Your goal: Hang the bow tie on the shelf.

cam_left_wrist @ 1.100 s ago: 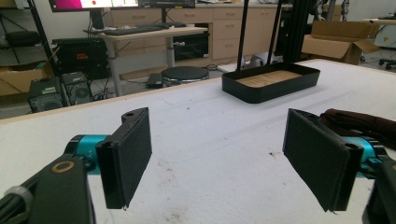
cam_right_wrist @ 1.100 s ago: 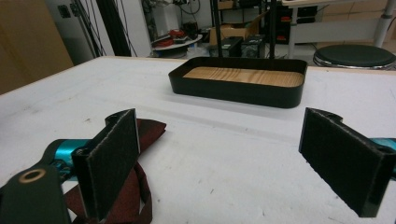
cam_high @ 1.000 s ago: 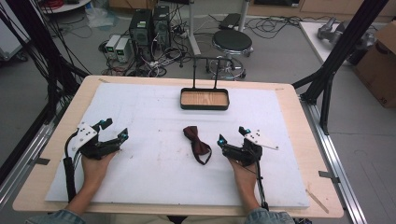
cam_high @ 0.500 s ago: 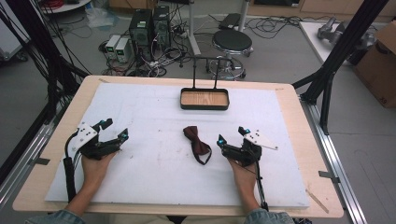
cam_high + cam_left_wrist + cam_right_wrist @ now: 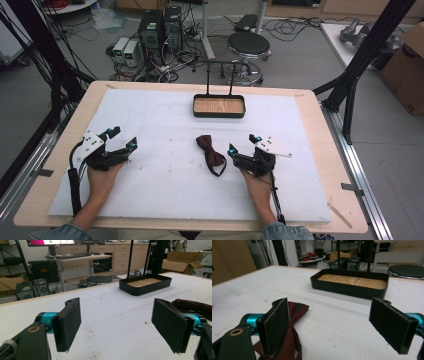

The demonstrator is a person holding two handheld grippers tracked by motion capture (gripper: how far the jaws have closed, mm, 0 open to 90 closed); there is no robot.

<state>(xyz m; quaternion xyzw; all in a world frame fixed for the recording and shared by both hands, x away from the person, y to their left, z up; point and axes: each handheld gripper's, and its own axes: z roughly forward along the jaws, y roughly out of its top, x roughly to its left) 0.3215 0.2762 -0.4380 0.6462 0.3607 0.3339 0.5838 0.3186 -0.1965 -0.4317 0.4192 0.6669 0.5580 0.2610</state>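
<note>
A dark red bow tie (image 5: 210, 154) lies on the white mat near the table's middle. Beyond it stands a black tray (image 5: 219, 114) with a wooden floor. My right gripper (image 5: 242, 144) rests just right of the bow tie, open; its jaws have just been closing a little, with nothing between them. In the right gripper view the bow tie (image 5: 297, 310) lies beside and behind the left jaw, and the tray (image 5: 347, 291) is ahead. My left gripper (image 5: 123, 137) sits open at the mat's left; its own view has the bow tie (image 5: 192, 306) behind the right jaw.
Two thin black posts (image 5: 220, 77) rise behind the tray. The white mat (image 5: 165, 125) covers most of the wooden table (image 5: 310, 100). Off the far edge are a round stool (image 5: 248, 45), computer boxes (image 5: 160, 27) and cables on the floor.
My right gripper has edged slightly left toward the bow tie. The left gripper and the bow tie have stayed where they were.
</note>
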